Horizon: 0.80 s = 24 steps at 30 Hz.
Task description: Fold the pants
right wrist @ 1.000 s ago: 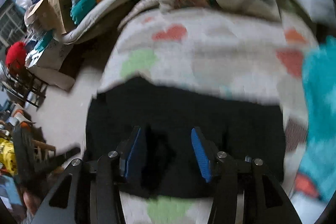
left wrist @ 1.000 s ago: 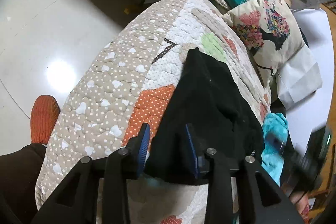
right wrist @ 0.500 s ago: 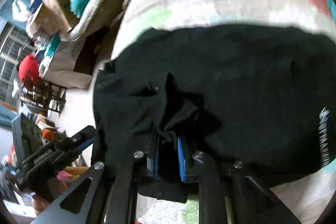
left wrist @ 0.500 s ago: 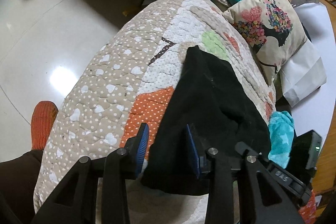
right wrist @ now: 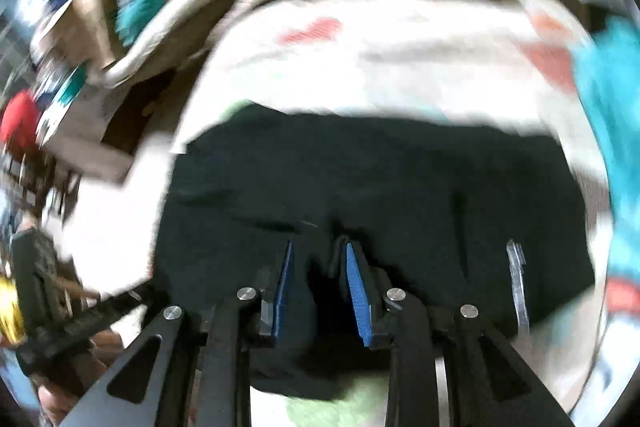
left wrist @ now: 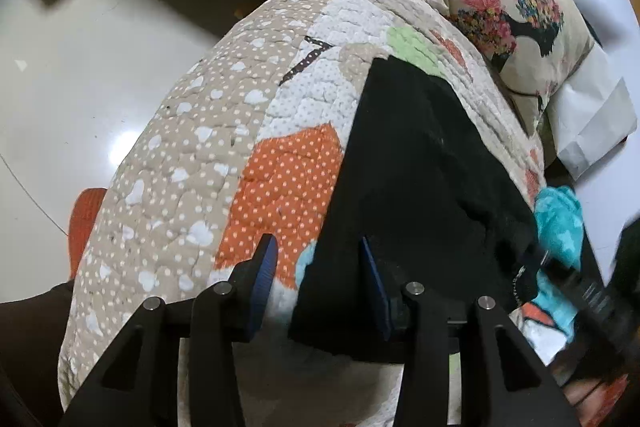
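Jaws of both grippers, left [left wrist: 318,281] and right [right wrist: 320,289], just opening, apart over black pants [left wrist: 416,183] flat on quilt [left wrist: 200,163]; no cloth clamped

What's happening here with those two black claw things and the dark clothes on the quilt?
A person is folding black pants on a patchwork quilt with a tool in each hand. The left tool stands open at the pants' near edge. The right tool has just opened, a ridge of fabric loose between its pads. The pants lie as a flat rectangle.
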Tool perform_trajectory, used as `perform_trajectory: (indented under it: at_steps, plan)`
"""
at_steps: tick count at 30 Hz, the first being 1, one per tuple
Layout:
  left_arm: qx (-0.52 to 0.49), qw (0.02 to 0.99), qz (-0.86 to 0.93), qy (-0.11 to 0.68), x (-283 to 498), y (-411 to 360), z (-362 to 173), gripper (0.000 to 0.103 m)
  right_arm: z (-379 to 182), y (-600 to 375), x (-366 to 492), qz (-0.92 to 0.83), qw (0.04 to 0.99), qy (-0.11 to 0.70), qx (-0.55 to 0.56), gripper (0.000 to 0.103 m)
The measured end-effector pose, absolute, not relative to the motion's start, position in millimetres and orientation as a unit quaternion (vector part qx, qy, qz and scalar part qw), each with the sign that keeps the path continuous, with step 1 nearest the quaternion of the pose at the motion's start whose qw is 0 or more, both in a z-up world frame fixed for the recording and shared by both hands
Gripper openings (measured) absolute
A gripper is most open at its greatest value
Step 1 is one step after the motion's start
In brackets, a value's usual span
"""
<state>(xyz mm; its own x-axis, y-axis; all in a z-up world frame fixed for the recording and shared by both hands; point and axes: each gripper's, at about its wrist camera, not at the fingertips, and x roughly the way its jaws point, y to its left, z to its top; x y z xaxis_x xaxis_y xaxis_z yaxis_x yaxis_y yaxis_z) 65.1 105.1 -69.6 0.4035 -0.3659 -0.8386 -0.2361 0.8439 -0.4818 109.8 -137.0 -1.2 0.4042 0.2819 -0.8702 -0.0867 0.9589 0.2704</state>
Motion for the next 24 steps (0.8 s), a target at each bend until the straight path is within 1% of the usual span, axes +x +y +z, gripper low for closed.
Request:
perform_trajectory:
  at_steps: [2, 4, 8, 11, 13, 15, 16, 19, 24]
  plan:
    - [-0.256, 0.796, -0.037, 0.547, 62, 100, -68, 0.042, 8, -111, 127, 0.151, 0.834, 0.527, 0.057, 0.031]
    - [-0.248, 0.798, -0.034, 0.548, 61, 98, -68, 0.042, 3, -91, 146, 0.184, 0.824, 0.536, 0.026, 0.031]
    - [-0.255, 0.794, -0.036, 0.55, 61, 100, -70, 0.042, -10, -57, 166, 0.181, 0.816, 0.548, -0.025, 0.031]
    - [-0.262, 0.791, -0.035, 0.552, 61, 101, -70, 0.042, -23, -65, 162, 0.148, 0.811, 0.562, -0.064, 0.031]
    - [-0.266, 0.788, -0.033, 0.555, 62, 101, -70, 0.043, -30, -98, 148, 0.106, 0.814, 0.564, -0.085, 0.033]
    - [-0.268, 0.786, -0.032, 0.556, 63, 101, -68, 0.045, -30, -138, 135, 0.08, 0.823, 0.559, -0.062, 0.055]
    - [-0.266, 0.787, -0.03, 0.555, 62, 100, -67, 0.045, -26, -156, 128, 0.069, 0.83, 0.552, -0.041, 0.064]
    - [-0.262, 0.79, -0.026, 0.553, 62, 98, -66, 0.045, -14, -199, 107, -0.012, 0.851, 0.524, -0.037, 0.064]
    - [-0.263, 0.797, -0.021, 0.543, 63, 99, -65, 0.045, -2, -221, 77, 0.027, 0.861, 0.504, 0.068, 0.064]
